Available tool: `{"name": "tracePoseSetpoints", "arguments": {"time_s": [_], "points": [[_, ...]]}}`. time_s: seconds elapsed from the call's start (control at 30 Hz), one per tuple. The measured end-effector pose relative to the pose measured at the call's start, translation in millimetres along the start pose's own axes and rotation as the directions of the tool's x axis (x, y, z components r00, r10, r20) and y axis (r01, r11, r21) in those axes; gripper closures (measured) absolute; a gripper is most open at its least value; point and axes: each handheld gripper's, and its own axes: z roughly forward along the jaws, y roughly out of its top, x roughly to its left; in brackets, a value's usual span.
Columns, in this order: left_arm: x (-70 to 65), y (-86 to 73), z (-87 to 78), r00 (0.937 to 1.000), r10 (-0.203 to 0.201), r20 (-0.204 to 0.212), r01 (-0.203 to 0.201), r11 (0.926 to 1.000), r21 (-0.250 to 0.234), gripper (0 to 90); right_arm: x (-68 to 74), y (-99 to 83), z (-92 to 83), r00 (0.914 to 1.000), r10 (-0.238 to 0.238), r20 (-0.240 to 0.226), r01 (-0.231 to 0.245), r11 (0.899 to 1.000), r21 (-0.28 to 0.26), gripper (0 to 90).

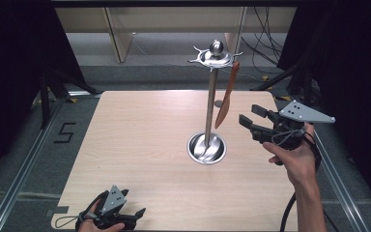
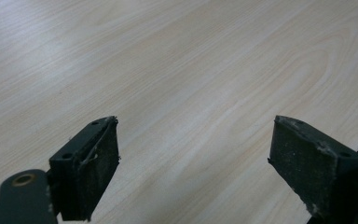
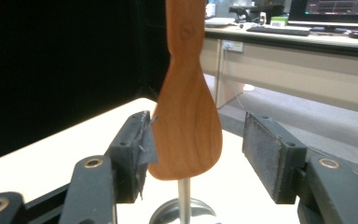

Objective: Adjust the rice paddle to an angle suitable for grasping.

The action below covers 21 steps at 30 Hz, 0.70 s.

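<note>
Behind the pale wooden table the wooden spatula hangs from the steel rack, its blade between the open jaws of the right gripper, so retreat straight back without brushing it, while the left gripper rests open.

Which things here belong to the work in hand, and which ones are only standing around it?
In the job:
- brown wooden spatula, hanging from the rack
- tall steel utensil rack with round base
- right gripper, jaws open around the blade

Only around:
- left gripper, open over bare pale wooden table
- desks behind
</note>
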Motion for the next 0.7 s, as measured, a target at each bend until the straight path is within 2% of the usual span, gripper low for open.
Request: {"name": "tracePoseSetpoints", "arguments": {"time_s": [0.03,0.07,0.13,0.17,0.23,0.27,0.33,0.37,0.4,0.43,0.47,0.5,0.53,0.57,0.6,0.63,0.67,0.7], "points": [[0.2,-0.1,-0.2,1.0000,0.006,0.007,-0.006,1.0000,-0.003,15.0,-2.5,-1.1,0.8,0.9993,-0.034,0.013,0.035,0.999,-0.021,43.1],[0.6,0.0,-0.3,0.9999,0.015,0.006,-0.015,0.9999,-0.005,15.0,-1.4,-2.9,-0.1,1.0000,-0.005,0.001,0.005,1.000,-0.008,43.1],[1.4,0.2,-0.4,0.9995,0.030,0.005,-0.030,0.9995,-0.003,15.0,-1.6,-6.3,-0.4,1.0000,-0.004,-0.001,0.004,1.000,0.002,42.8],[0.0,-0.3,0.3,1.0000,0.001,0.002,-0.001,1.0000,-0.007,15.1,-2.5,-7.5,-1.1,0.9999,-0.016,0.002,0.016,1.000,0.011,42.8],[0.0,-0.2,-0.2,1.0000,0.003,0.005,-0.003,1.0000,-0.004,15.1,-1.4,-10.1,-2.1,1.0000,0.004,0.001,-0.004,1.000,0.017,42.8],[0.0,-0.2,-0.2,1.0000,0.003,0.003,-0.003,1.0000,-0.006,15.1,-2.7,-10.6,-2.5,1.0000,-0.009,0.004,0.009,1.000,0.014,42.7],[0.0,-0.3,-0.2,1.0000,0.001,0.002,-0.001,1.0000,-0.007,15.1,-1.4,-12.5,-4.2,1.0000,0.002,0.008,-0.002,1.000,0.026,42.3],[-0.1,-0.3,-0.3,1.0000,0.001,0.005,-0.001,1.0000,-0.007,15.1,-4.3,-13.0,-3.4,0.9990,-0.044,0.010,0.044,0.999,0.007,42.1],[0.2,-0.3,-0.6,1.0000,0.003,0.006,-0.003,1.0000,-0.004,15.1,-2.3,-14.3,-4.5,0.9998,-0.016,0.006,0.016,0.999,0.029,41.9],[0.1,-0.3,-0.5,1.0000,0.002,0.006,-0.001,1.0000,-0.006,15.1,-4.0,-15.1,-3.8,0.9988,-0.047,0.015,0.046,0.999,0.013,41.8],[0.1,-0.6,0.4,1.0000,-0.001,0.008,0.001,0.9998,-0.018,15.1,-3.1,-16.0,-4.4,0.9994,-0.033,0.012,0.032,0.999,0.027,41.6],[0.9,-0.1,-1.2,0.9999,0.013,-0.006,-0.013,0.9999,0.001,15.1,-1.2,-17.4,-4.6,0.9999,-0.009,0.013,0.009,0.999,0.036,41.4],[0.9,-0.1,-1.0,0.9999,0.010,-0.006,-0.010,0.9999,-0.001,15.1,-2.8,-18.9,-3.6,0.9993,-0.034,0.015,0.034,0.999,0.030,41.3],[1.0,-0.1,-1.2,0.9999,0.009,-0.007,-0.009,1.0000,-0.001,15.1,-3.1,-19.5,-3.5,0.9991,-0.039,0.014,0.038,0.999,0.036,41.2],[0.9,0.3,-2.2,0.9999,0.009,-0.010,-0.009,0.9999,0.010,15.1,-2.8,-21.0,-2.7,0.9995,-0.031,0.011,0.030,0.999,0.039,41.0],[1.0,-0.1,-1.3,1.0000,0.005,-0.007,-0.005,1.0000,0.000,15.1,-2.0,-22.1,-2.4,0.9996,-0.021,0.018,0.021,0.999,0.042,41.0],[1.2,0.0,-1.7,0.9999,0.012,-0.007,-0.012,0.9999,0.000,15.1,-3.4,-23.0,-1.6,0.9993,-0.035,0.008,0.035,0.999,0.039,40.9],[1.3,0.0,-1.8,0.9999,0.012,-0.007,-0.012,0.9999,0.000,15.1,-3.1,-23.8,-2.0,0.9996,-0.025,0.012,0.025,0.998,0.055,40.8]]}}
